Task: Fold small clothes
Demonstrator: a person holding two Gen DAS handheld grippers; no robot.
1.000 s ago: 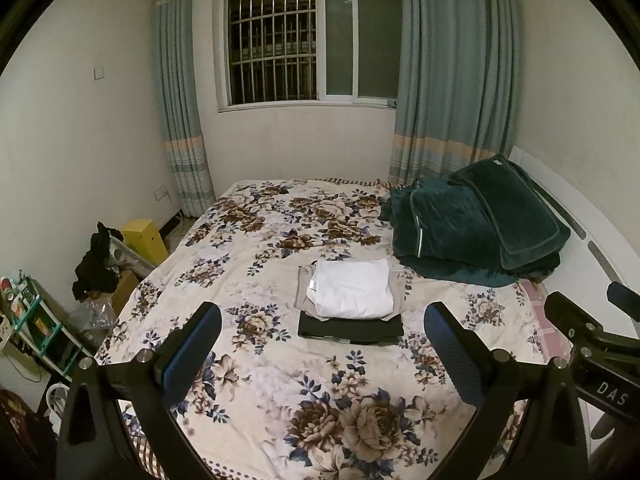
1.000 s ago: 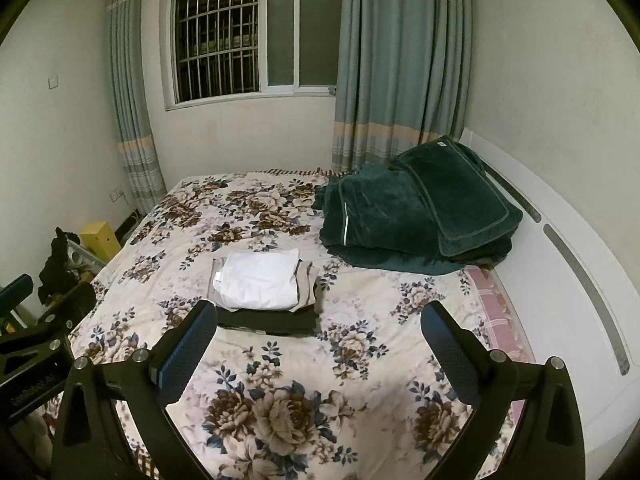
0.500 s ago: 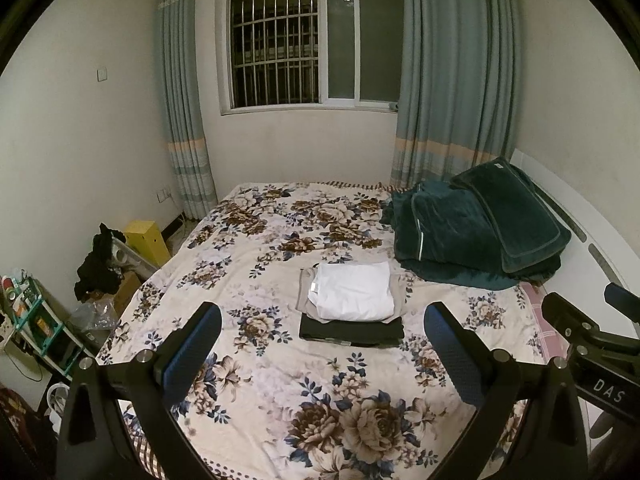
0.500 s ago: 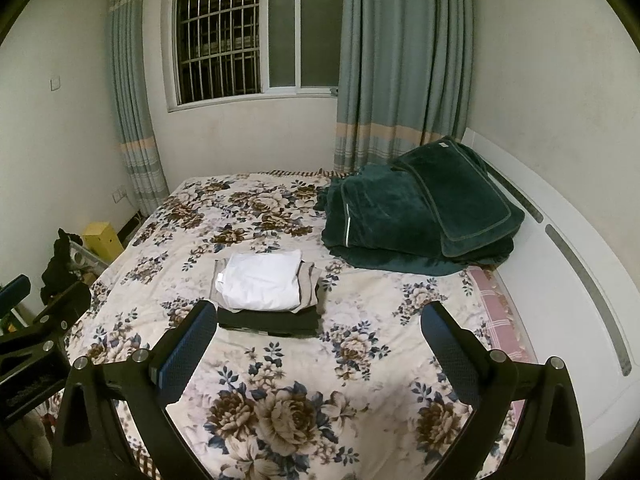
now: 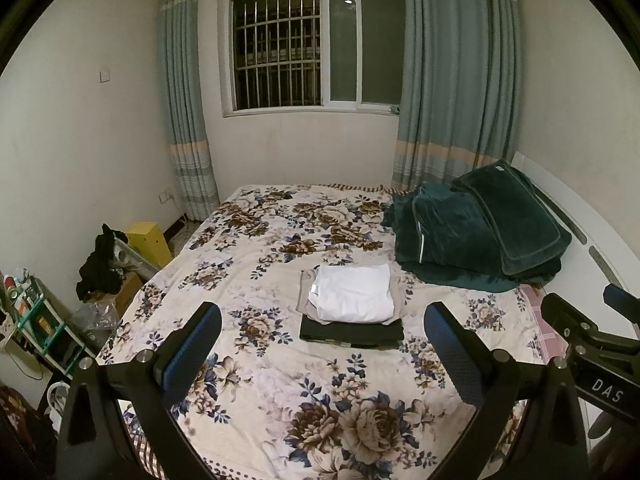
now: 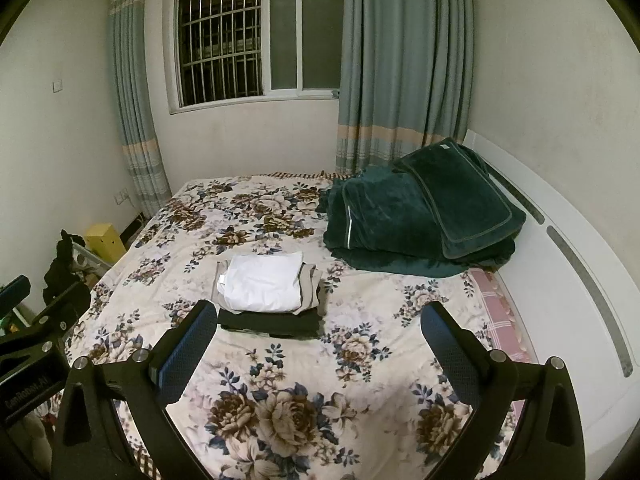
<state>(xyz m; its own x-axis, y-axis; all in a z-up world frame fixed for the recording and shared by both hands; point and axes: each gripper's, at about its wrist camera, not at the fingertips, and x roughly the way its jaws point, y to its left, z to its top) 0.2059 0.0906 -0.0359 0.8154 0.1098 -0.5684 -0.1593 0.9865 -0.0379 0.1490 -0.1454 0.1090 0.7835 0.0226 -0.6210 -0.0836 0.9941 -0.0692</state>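
Note:
A stack of folded clothes lies in the middle of the floral bed (image 5: 280,380): a white garment (image 5: 354,293) on top, a beige one (image 5: 306,294) under it and a black one (image 5: 352,330) at the bottom. The stack also shows in the right wrist view, with the white garment (image 6: 262,282) above the black one (image 6: 272,324). My left gripper (image 5: 322,354) is open and empty, held above the near part of the bed, short of the stack. My right gripper (image 6: 316,354) is open and empty, likewise short of the stack, to its right.
A pile of dark green blankets (image 5: 476,232) lies at the bed's far right by the white headboard (image 6: 568,280). Left of the bed are a yellow box (image 5: 148,240), black cloth (image 5: 98,268) and a shelf rack (image 5: 28,320). A barred window (image 5: 312,48) and curtains stand behind.
Both grippers have drawn back and risen slightly, so the stack sits a little farther and lower in view. Both stay open. The clothes have not moved.

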